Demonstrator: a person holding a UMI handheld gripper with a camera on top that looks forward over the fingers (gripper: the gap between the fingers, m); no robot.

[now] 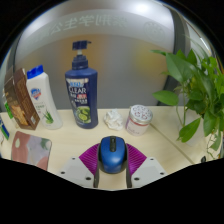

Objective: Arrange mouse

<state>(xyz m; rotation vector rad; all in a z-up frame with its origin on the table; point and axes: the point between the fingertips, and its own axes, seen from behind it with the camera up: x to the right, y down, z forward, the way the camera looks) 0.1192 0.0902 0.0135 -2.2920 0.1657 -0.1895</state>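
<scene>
A blue computer mouse (pixel 111 155) with a dark scroll wheel lies lengthwise between my two fingers, nose pointing away. My gripper (pixel 111 146) is shut on it: the magenta pads (pixel 89 158) press against both of its sides and bend around its body. The mouse is held just over the near edge of the beige table (pixel 70 138). Its underside is hidden.
A reddish flat mat (pixel 30 150) lies to the left of the fingers. Beyond stand a brown packet (pixel 18 98), a white shampoo bottle (pixel 42 98), a blue pump bottle (pixel 81 88), a crumpled white item (pixel 113 120) and a small jar (pixel 139 120). A leafy plant (pixel 200 90) is at the right.
</scene>
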